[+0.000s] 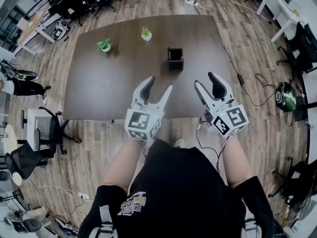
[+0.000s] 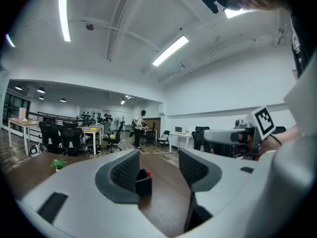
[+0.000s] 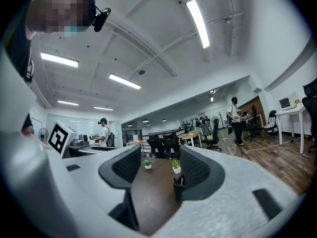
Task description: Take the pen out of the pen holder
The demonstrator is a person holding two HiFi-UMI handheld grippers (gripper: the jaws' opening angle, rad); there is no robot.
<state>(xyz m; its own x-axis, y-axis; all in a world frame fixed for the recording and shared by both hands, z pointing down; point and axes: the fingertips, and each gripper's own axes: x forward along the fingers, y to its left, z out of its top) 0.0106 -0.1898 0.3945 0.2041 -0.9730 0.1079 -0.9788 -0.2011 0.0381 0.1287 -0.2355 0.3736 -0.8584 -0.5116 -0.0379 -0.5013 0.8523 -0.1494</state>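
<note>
With left tool point(image 1: 160, 83) and right tool point(image 1: 204, 78) spread empty, the pen point(image 1: 181, 58) is best pinched above the pen holder point(image 1: 175, 62).

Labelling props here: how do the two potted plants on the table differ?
The left plant has low, spreading leaves; the right plant has upright, spiky ones. The right plant stands nearer the pen holder than the left plant does. Both are small, green and white-potted.

- Bright, even light from ceiling strip lamps point(image 2: 170, 50) above left gripper point(image 2: 159, 170); lamps blown out white.
- Shadows soft & faint on table point(image 1: 99, 88) ahead of it.
- Heavy fisheye bend, dark corners in all views.
- Gripper body nearest lens slightly soft; bg sharp.
</note>
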